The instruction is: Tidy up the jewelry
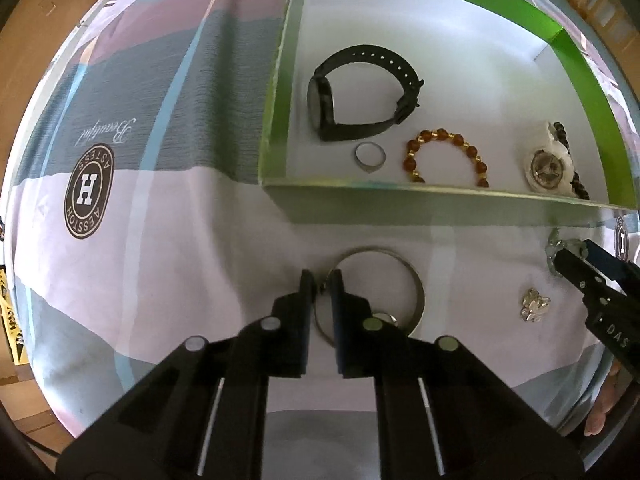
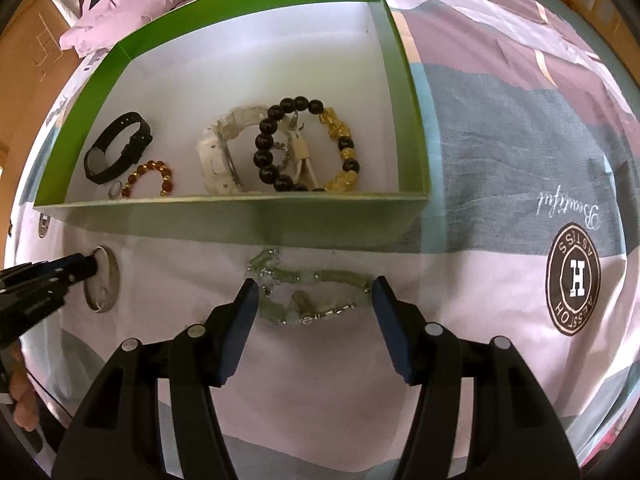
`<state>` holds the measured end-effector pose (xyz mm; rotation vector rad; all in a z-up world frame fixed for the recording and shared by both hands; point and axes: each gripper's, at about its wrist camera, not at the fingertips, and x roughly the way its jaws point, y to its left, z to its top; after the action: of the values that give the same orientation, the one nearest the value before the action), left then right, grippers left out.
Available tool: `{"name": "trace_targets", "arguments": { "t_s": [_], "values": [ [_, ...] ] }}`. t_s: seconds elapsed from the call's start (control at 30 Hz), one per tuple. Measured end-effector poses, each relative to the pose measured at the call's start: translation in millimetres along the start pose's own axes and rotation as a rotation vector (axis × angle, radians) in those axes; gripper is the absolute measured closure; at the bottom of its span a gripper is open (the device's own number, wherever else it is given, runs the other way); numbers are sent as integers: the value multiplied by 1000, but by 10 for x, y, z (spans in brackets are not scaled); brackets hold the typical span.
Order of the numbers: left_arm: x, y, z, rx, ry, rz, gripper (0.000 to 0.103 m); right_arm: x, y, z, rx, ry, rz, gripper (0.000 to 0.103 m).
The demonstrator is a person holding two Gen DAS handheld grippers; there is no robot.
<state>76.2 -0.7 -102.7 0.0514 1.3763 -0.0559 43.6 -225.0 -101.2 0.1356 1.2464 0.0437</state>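
Left gripper (image 1: 323,280): my two black fingers are squeezed together on the rim of the round silver metal bangle (image 1: 412,280). I am pinching it. It lies on the cloth, close in front of the box.

Small silver ring (image 1: 385,317): it sits inside the bangle, partly hidden behind my right-side finger.

Right gripper (image 2: 314,290): my fingers are spread wide apart. They stand on each side of the pale green stone bracelet with silver links (image 2: 308,292). The pads do not press on it. I cannot tell if the tips touch the cloth.

Little silver flower-shaped charm (image 1: 535,305): it lies alone on the cloth, between the bangle and my right gripper.

Bed sheet with pink, grey and blue patches (image 1: 168,128): everything rests on it. It has a round brown badge with a white H.

Green cardboard box with a white floor (image 2: 248,210): it stands just past the bangle and the green bracelet.

Inside the box, near wall: a plain silver ring (image 1: 370,157), an amber and gold bead bracelet (image 1: 444,152), a white plastic watch (image 2: 218,152) and a black and yellow bead bracelet (image 2: 308,144).

Inside the box, further back: a black watch with a black strap (image 1: 362,94), standing on its side.

Person's hand (image 2: 22,402): I see fingers at the picture's edge, holding the left gripper.
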Motion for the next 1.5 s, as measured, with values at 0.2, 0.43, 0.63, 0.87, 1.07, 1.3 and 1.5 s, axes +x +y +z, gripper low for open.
{"name": "trace_targets", "arguments": {
  "t_s": [0.2, 0.43, 0.63, 0.87, 1.07, 1.3, 1.5],
  "values": [
    [-187, 67, 74, -34, -26, -54, 97, 25, 134, -45, -14, -11, -19, 44],
    [-285, -9, 133, -28, -30, -71, 96, -44, 80, -32, 16, -22, 57, 91],
    [-243, 58, 70, -25, -29, -76, 96, -211, 62, 17, 9, -68, 88, 93],
    [-394, 74, 124, -17, -55, -111, 95, -515, -7, 82, 30, -168, 185, 93],
    [-400, 38, 122, 12, -63, -87, 94, -674, 9, 77, -15, -214, 164, 93],
    [-345, 43, 135, 0, -50, -91, 94, -248, 9, 22, -16, -83, 50, 63],
    [-336, 48, 139, 2, -51, -90, 94, -2, 77, -15, -50, -44, -21, 41]
  ]
}}
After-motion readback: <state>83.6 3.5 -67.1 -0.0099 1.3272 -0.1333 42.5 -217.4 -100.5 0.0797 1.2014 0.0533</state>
